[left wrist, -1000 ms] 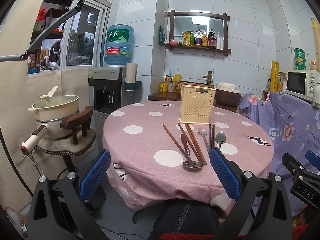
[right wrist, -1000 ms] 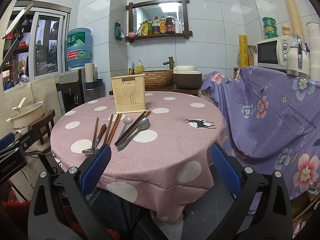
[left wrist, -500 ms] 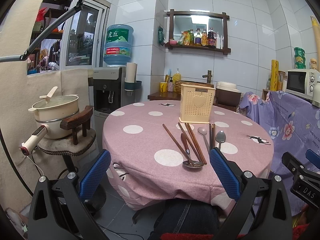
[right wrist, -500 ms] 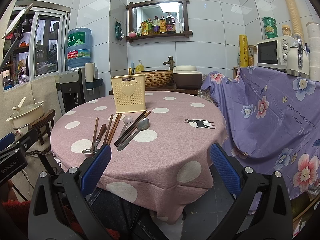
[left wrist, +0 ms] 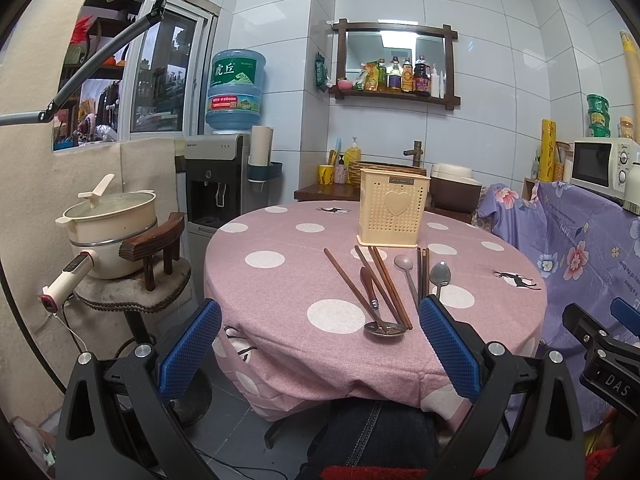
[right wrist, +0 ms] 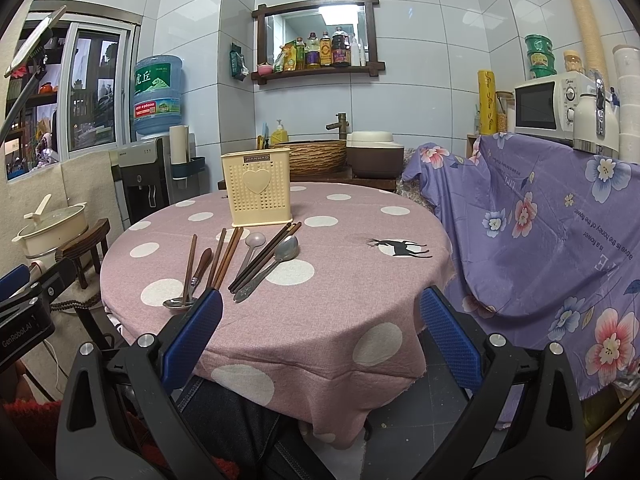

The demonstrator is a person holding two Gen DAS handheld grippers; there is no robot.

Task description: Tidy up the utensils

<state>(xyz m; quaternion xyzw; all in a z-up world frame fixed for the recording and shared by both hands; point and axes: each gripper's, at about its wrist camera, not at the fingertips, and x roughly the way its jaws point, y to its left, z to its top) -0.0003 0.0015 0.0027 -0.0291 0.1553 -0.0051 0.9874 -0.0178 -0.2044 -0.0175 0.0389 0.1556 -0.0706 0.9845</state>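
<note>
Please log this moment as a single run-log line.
phase: pre-grasp | left gripper: open, empty | right gripper: open, empty | chopsticks and spoons: loose on table | utensil holder: upright

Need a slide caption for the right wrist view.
Open right gripper faces chopsticks and spoons lying before the holder on the table.

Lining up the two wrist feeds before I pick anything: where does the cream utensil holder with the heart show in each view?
Left wrist view: the cream utensil holder stands upright right of centre, at the table's far side, behind the chopsticks and spoons.
Right wrist view: the same holder stands left of centre, again behind the utensils.
Shared landmark: the wooden wall shelf of bottles, above the holder in both views.
</note>
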